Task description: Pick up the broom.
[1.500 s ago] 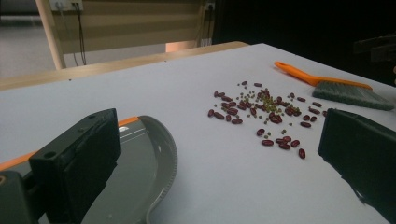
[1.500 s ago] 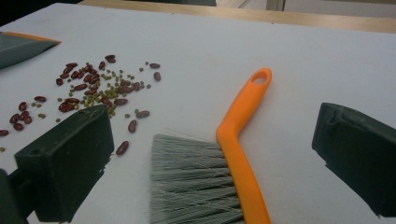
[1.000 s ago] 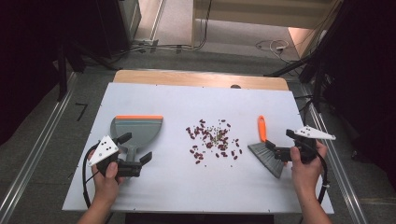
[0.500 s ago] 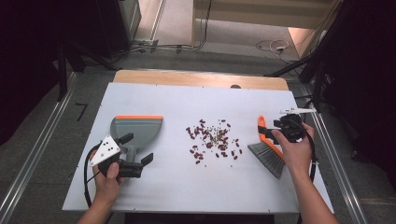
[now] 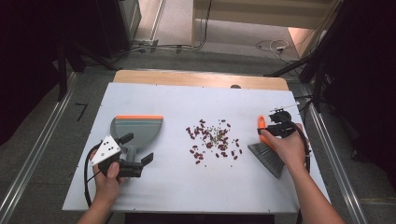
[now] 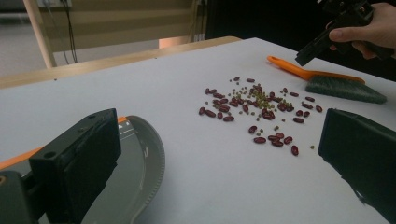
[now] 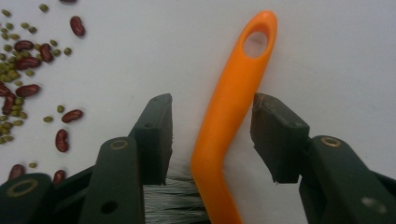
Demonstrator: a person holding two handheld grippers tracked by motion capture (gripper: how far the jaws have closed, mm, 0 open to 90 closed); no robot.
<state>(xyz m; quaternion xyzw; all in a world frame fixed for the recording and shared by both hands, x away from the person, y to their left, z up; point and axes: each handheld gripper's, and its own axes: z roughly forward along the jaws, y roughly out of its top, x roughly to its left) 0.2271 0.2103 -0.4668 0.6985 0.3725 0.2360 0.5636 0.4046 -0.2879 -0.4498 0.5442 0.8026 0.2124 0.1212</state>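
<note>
A grey dustpan (image 5: 137, 129) with an orange lip lies at the left of the white table (image 5: 187, 191). My left gripper (image 5: 137, 148) rests at its handle end with the jaws wide apart. In the left gripper view the pan (image 6: 140, 163) lies by the left jaw of that gripper (image 6: 219, 135). Red and green beans (image 5: 212, 140) are scattered mid-table. At the right lies a brush with an orange handle (image 7: 229, 116) and dark bristles (image 5: 268, 158). My right gripper (image 7: 211, 105) points down over the handle, open, one jaw on each side of it, neither touching.
The beans (image 6: 257, 107) spread between pan and brush (image 6: 341, 86), and some lie left of the right gripper's jaws (image 7: 28, 70). A wooden strip (image 5: 201, 78) borders the table's far edge. Dark stands and cables surround the table on the floor.
My right hand has moved in from beside the brush and turned the gripper down over the orange handle. The left gripper, dustpan and beans have stayed put.
</note>
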